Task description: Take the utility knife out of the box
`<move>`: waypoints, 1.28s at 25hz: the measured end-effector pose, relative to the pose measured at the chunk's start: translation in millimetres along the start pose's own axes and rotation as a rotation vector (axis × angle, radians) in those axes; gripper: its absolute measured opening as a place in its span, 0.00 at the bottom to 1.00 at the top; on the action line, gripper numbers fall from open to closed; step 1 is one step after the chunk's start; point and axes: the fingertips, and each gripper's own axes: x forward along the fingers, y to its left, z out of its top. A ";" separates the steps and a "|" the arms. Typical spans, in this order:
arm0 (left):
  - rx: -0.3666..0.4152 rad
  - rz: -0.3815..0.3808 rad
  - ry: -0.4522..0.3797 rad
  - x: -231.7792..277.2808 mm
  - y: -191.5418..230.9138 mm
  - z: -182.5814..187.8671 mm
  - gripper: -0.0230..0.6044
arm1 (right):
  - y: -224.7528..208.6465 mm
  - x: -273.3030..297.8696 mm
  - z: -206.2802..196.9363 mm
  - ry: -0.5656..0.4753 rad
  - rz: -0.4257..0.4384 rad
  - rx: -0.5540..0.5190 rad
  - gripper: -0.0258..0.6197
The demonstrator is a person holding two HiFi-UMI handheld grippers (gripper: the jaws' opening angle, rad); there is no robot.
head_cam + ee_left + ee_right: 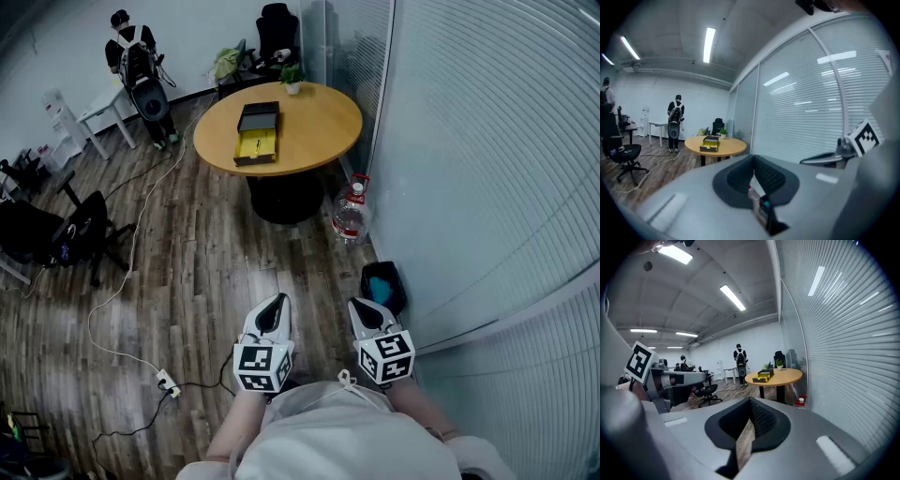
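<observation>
Now: one box (257, 133), one table (319, 122); left tongs (274, 302), right tongs (361, 305) closed.

Long white ceiling strip lights (708, 44) brighten the office, streaking the ribbed glass partition (806, 93) with reflections; fisheye bending and dark corners frame every view, foregrounds soft.

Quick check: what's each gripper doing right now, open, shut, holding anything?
Left gripper: jaws together, nothing held.
Right gripper: jaws together, nothing held.
</observation>
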 end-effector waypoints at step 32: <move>-0.066 -0.013 0.077 58.8 155.2 6.1 0.05 | 33.5 138.0 3.5 0.099 -0.046 0.217 0.04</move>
